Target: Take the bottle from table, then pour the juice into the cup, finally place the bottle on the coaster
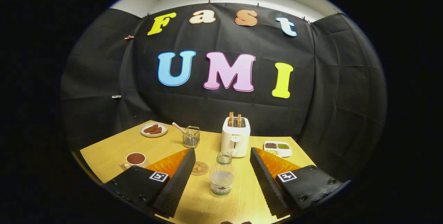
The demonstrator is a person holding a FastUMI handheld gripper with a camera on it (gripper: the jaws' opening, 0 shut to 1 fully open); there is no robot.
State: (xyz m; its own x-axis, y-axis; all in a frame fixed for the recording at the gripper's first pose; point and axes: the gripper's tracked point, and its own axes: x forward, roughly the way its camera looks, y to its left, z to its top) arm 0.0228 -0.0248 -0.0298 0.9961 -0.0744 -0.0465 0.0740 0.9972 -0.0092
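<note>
The gripper (221, 179) is level above the wooden table (104, 154), its fingers spread wide. The clear plastic bottle (221, 175) stands upright between them, touching neither. The round cork coaster (199, 168) lies just beside the bottle, the cup with dark drink (135, 159) further left. A white toaster (235, 136) stands beyond the bottle.

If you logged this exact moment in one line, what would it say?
stage: approach | gripper: open, bottle upright between fingers, untouched | cup: beside one finger | coaster: bare, beside bottle
</note>
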